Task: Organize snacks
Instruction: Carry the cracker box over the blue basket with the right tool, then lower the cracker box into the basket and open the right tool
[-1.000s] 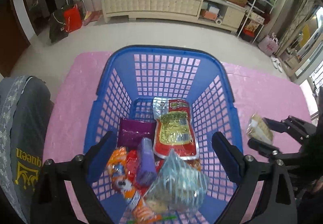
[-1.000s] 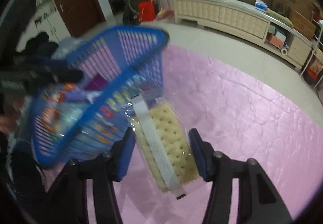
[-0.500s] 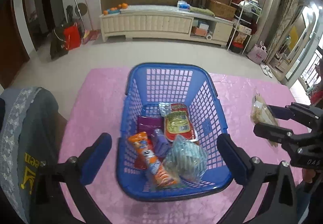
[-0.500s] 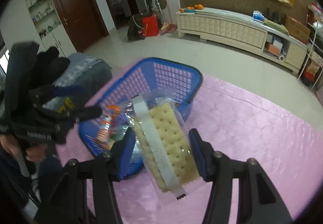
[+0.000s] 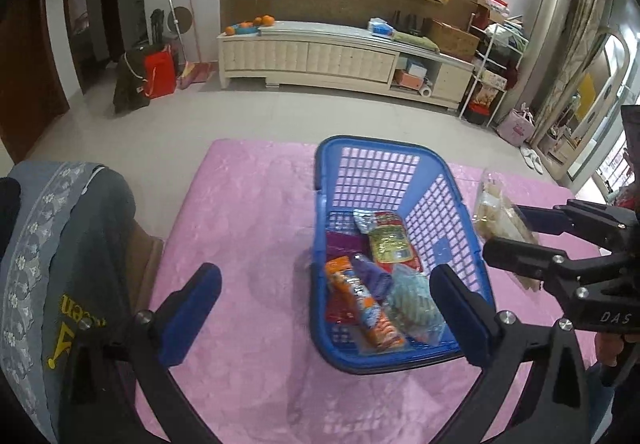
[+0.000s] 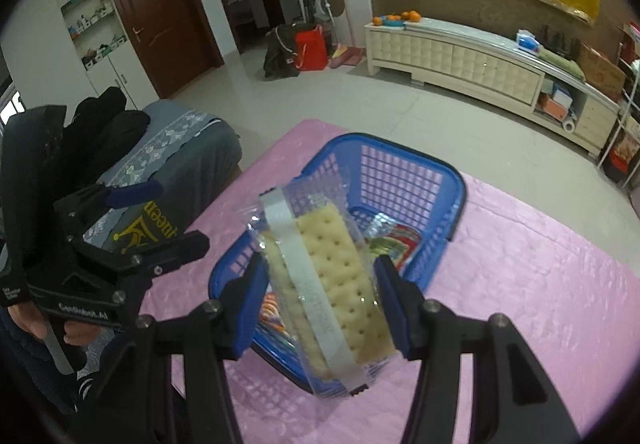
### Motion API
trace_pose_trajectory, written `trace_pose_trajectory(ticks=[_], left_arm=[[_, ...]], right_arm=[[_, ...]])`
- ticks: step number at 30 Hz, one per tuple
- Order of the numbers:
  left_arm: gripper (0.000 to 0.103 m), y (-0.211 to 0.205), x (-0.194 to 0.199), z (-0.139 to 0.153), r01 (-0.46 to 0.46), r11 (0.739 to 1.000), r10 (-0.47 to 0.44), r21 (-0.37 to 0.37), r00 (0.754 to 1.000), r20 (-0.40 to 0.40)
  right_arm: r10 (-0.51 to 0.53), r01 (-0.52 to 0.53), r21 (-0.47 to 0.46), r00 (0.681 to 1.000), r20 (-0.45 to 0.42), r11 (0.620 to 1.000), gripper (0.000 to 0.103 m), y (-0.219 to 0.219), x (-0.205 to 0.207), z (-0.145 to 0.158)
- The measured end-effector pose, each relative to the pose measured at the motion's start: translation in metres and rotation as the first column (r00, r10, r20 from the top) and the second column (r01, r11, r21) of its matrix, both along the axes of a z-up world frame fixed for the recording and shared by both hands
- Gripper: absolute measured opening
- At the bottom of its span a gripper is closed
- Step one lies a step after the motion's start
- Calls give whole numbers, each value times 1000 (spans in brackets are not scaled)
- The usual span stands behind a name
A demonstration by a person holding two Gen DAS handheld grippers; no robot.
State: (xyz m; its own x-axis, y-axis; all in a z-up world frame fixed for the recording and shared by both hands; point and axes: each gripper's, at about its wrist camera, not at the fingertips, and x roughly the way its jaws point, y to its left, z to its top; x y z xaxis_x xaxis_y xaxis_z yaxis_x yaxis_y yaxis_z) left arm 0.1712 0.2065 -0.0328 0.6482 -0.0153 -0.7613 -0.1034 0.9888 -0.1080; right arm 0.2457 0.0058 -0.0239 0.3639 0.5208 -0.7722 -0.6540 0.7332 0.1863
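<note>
A blue plastic basket (image 5: 320,204) stands on the pink table cover (image 5: 248,212). In it lie a red and yellow packet (image 5: 390,244), an orange packet (image 5: 360,304), a purple one (image 5: 374,272) and a clear bluish bag (image 5: 412,304). My left gripper (image 5: 326,310) hangs wide open and empty above the basket's near left corner. My right gripper (image 6: 322,284) is shut on a clear pack of crackers (image 6: 328,276), held in the air over the basket's (image 6: 440,172) near rim. The left wrist view shows that pack (image 5: 492,212) just right of the basket.
A chair draped in grey cloth (image 5: 60,264) stands against the table's left side. Bare pink cover (image 6: 540,264) spreads right of the basket. A hand holds the left gripper (image 6: 160,220) at the left of the right wrist view. A cream sideboard (image 5: 340,56) is far behind.
Both grippers have drawn back and risen, so the basket looks smaller. The left gripper, earlier low over the snacks with slightly narrower jaws, now hangs wider. The crackers stay gripped.
</note>
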Motion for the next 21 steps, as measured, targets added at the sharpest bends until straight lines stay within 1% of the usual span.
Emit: trace_pose_trajectory(ticks=[7, 10, 13, 16, 21], left_arm=[[103, 17, -1, -13, -18, 1000, 18, 8, 1000, -24], [103, 22, 1, -21, -27, 1000, 27, 7, 999, -38], [103, 24, 6, -31, -29, 999, 31, 32, 998, -54], [103, 25, 11, -37, -30, 999, 32, 30, 997, -66], [103, 31, 19, -44, -38, 999, 39, 21, 996, -84]], right_arm=[[-5, 3, -37, 998, -65, 999, 59, 30, 11, -22], [-15, 10, -50, 994, -106, 999, 59, 37, 20, -36], [-39, 28, -77, 989, -141, 997, 59, 42, 30, -53], [-56, 40, -96, 984, -171, 995, 59, 47, 40, -66], [-72, 48, -127, 979, -192, 991, 59, 56, 49, -78]])
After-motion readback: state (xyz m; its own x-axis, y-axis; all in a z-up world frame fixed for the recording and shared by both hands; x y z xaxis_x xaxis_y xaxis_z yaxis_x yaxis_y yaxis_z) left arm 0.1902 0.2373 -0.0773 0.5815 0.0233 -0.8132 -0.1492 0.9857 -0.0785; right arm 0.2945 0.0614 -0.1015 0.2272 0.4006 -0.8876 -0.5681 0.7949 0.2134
